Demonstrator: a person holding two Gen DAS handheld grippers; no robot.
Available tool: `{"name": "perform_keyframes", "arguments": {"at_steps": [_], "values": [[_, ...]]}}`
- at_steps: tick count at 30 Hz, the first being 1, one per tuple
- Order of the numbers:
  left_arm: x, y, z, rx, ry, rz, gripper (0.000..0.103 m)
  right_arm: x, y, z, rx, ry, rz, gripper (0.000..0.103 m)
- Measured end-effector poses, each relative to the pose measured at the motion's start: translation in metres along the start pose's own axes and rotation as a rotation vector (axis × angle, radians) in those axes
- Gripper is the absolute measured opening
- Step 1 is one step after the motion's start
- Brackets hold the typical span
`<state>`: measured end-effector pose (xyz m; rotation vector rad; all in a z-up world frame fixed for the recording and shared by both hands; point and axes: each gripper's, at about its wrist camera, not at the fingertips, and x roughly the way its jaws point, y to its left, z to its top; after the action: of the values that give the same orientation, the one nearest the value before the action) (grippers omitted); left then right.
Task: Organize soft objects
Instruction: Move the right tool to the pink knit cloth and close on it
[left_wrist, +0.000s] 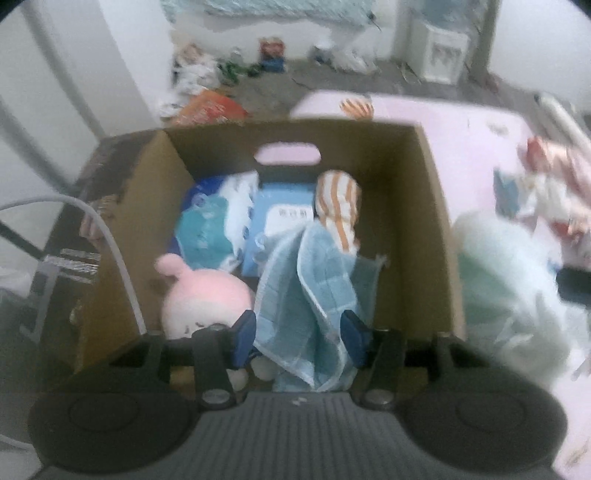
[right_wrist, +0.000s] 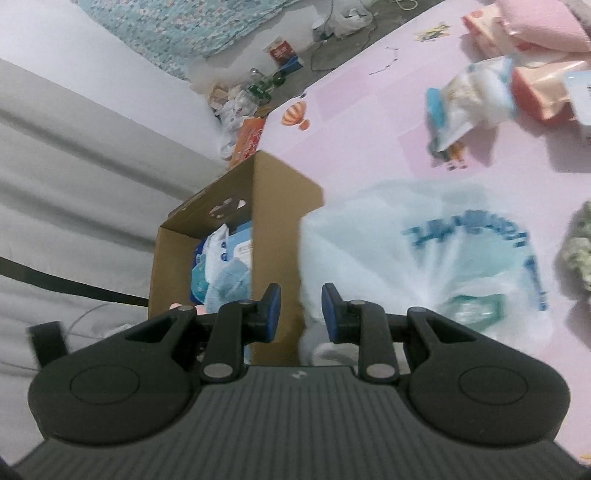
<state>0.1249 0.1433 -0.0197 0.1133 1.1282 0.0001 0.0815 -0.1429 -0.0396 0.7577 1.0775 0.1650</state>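
Note:
A brown cardboard box (left_wrist: 424, 206) stands on the pink mat. Inside lie a pink plush toy (left_wrist: 207, 299), blue and white tissue packs (left_wrist: 218, 218), an orange striped cloth (left_wrist: 338, 206) and a light blue checked towel (left_wrist: 310, 291). My left gripper (left_wrist: 300, 334) hovers over the box with its jaws wide apart; the blue towel hangs between the fingers, which do not press on it. My right gripper (right_wrist: 301, 308) is open and empty, beside the box's near corner (right_wrist: 280, 206), with a large white plastic bag (right_wrist: 424, 258) just ahead to the right.
Snack and tissue packs (right_wrist: 480, 96) lie scattered on the pink mat (right_wrist: 369, 129) at the right. A grey-green fluffy item (right_wrist: 580, 247) sits at the right edge. Clutter (left_wrist: 207, 88) lies on the floor by the wall behind the box. A white cable (left_wrist: 110, 240) runs left of the box.

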Motion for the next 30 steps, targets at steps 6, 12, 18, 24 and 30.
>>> {"name": "perform_keyframes", "arguments": {"at_steps": [6, 12, 18, 24, 30], "values": [[-0.042, -0.032, 0.012, -0.059, -0.1, -0.02, 0.062, -0.027, -0.029, 0.008, 0.017, -0.012, 0.002, 0.03], [-0.058, -0.086, 0.023, -0.028, -0.149, -0.08, 0.065, -0.053, -0.062, 0.016, 0.042, -0.034, -0.01, 0.056], [-0.048, -0.145, 0.036, 0.044, -0.143, -0.143, 0.066, -0.083, -0.103, 0.035, 0.078, -0.085, -0.035, 0.069], [-0.025, -0.217, 0.054, 0.137, -0.159, -0.212, 0.066, -0.112, -0.153, 0.081, 0.175, -0.174, 0.014, 0.073], [0.009, -0.285, 0.084, 0.175, -0.155, -0.302, 0.063, -0.116, -0.201, 0.151, 0.271, -0.232, 0.023, 0.075]]}}
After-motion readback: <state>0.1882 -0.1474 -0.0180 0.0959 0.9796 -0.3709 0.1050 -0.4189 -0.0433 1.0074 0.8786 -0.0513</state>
